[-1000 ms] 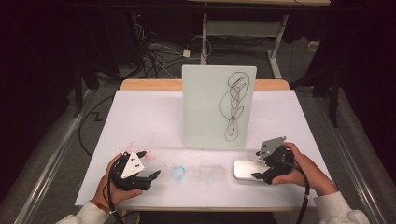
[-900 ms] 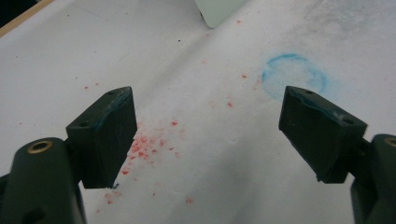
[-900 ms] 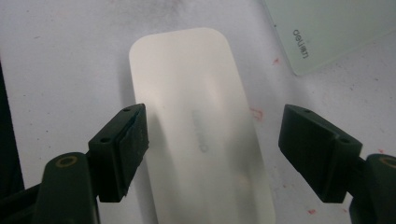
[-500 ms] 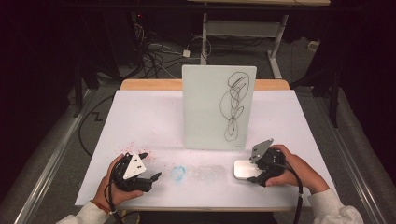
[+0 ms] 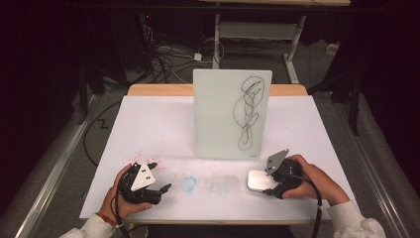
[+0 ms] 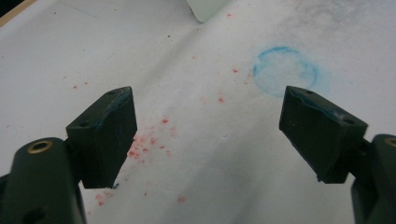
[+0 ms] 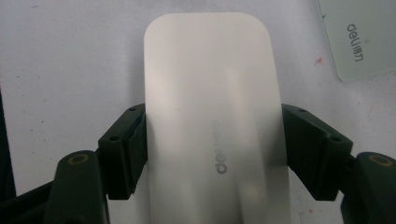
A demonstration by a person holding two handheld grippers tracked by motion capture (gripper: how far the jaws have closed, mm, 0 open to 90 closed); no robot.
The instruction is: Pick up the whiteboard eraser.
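Your right gripper has just been closing, and its fingers are now pressing on the two long sides of the white eraser, which is lying flat on the tabletop at the near right, in front of you. The eraser is looking like a light, stiff plastic block with a smooth, slightly glossy top, so I think it is slippery; the straight side walls, near the middle of its length, are giving the best hold, and this is where you are gripping it. A moderate squeeze should be enough, because the shell is probably hard and not fragile.

Your left gripper is resting near the left front edge, with its fingers standing wide apart and holding nothing. Under it, red specks are lying on the tabletop, and a little farther a blue ring mark is showing.

Farther away, the whiteboard is standing upright at the middle, carrying a black scribble. It is thin, so it may tip if you are pushing hard when wiping; I cannot tell how it is supported.
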